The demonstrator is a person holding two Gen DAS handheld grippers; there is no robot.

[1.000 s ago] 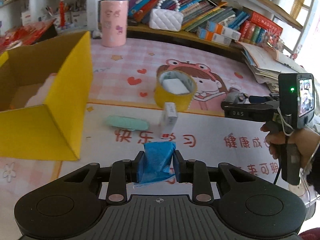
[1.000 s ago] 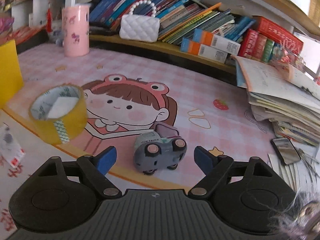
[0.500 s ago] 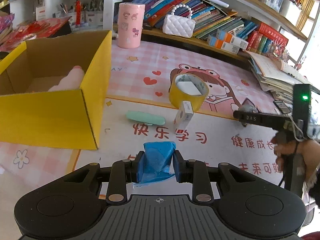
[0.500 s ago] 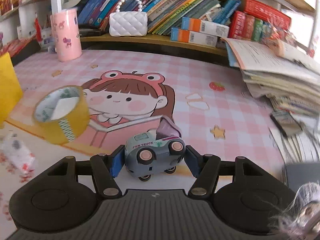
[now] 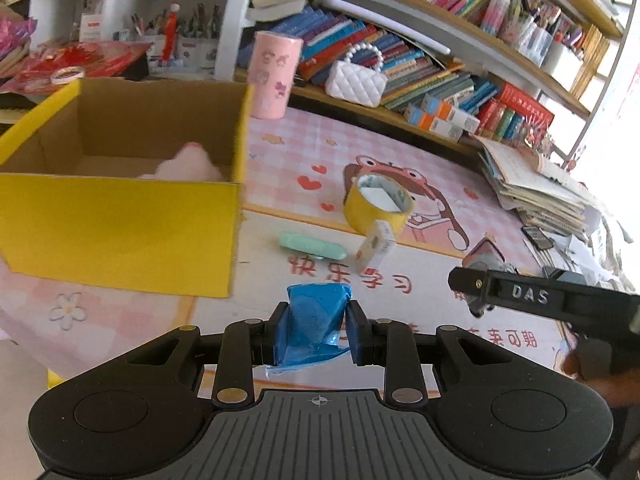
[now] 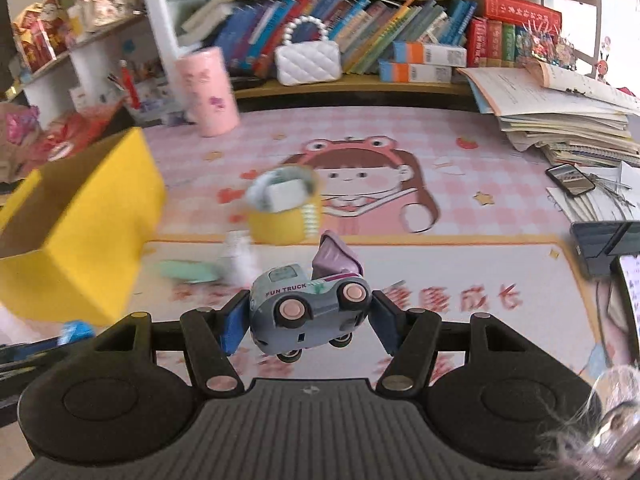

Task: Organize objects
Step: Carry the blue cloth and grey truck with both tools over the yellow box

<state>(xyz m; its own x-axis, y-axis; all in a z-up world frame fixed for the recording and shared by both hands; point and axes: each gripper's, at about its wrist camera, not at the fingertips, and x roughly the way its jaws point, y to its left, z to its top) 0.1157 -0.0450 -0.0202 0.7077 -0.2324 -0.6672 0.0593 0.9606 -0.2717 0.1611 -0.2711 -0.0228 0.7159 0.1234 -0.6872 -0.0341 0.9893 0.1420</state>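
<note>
Grey "FUN TRUCK" toy (image 6: 310,312) pinched in right fingers (image 6: 232,326); left fingers (image 5: 357,336) clamp a blue, seemingly unlabelled packet (image 5: 314,322).

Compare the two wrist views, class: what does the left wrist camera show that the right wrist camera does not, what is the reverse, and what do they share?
Only the left wrist view shows the left gripper clamping a blue packet and a pink plush inside the yellow box.

Only the right wrist view shows the right gripper clamping the toy truck, its wheels exposed, and a phone.

Both show the box, yellow tape roll, green case and pink cup.
</note>
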